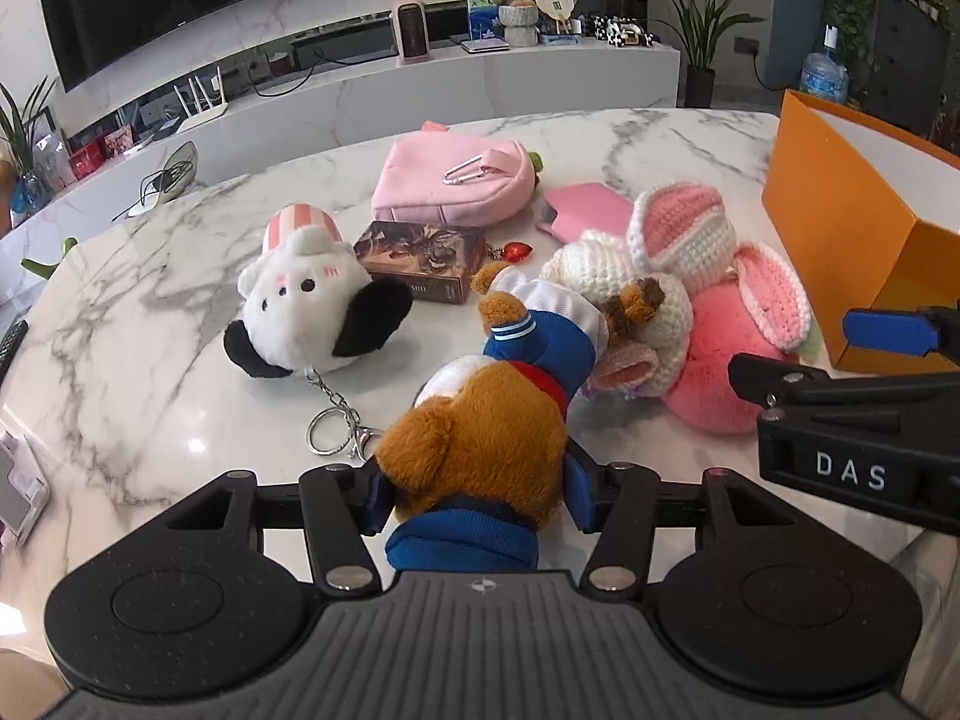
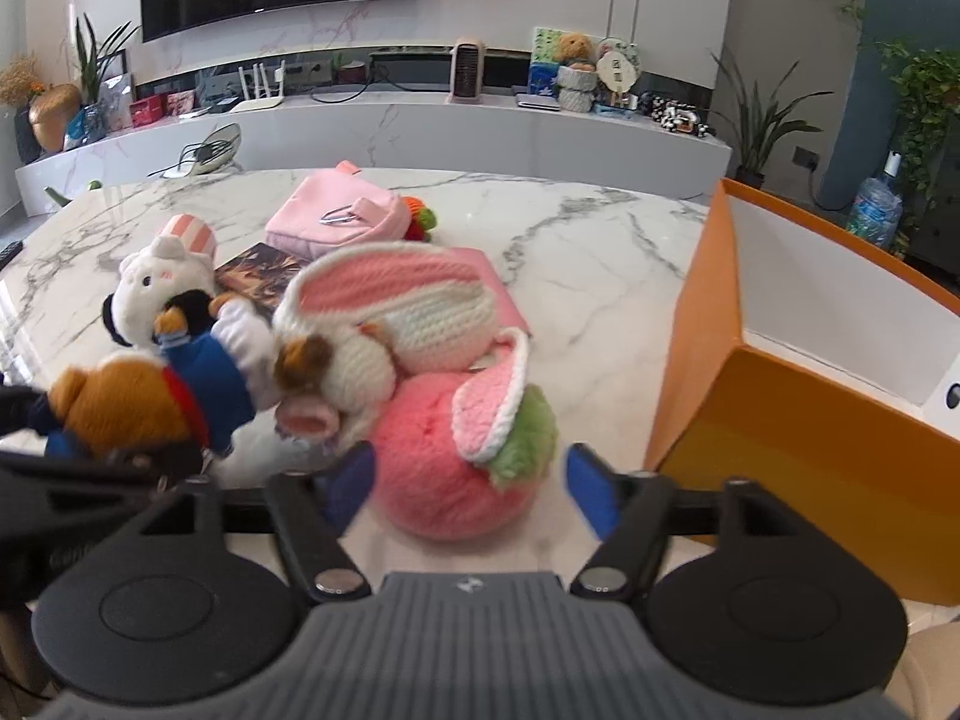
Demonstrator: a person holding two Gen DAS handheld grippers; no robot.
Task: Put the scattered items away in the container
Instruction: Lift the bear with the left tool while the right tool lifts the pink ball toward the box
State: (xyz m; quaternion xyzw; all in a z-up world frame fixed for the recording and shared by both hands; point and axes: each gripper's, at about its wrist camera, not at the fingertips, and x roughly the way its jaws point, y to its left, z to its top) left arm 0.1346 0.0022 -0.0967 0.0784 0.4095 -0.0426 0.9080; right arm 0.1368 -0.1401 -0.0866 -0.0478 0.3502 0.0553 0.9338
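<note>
Brown sailor bear (image 1: 480,438) – lifted beside open orange box (image 1: 840,204).

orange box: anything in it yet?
Nearly empty as far as visible: the orange box is open-topped, its white interior bare except one small dark item at the right edge; the rest is hidden.

The right claw (image 2: 471,483) stands open, its blue pads either side of a pink plush ball (image 2: 444,462) on the marble table (image 2: 600,276), apparently not touching it. Left of the ball, a brown bear (image 2: 138,408) sits in another claw. Right of the ball stands the orange box (image 2: 810,414).
</note>
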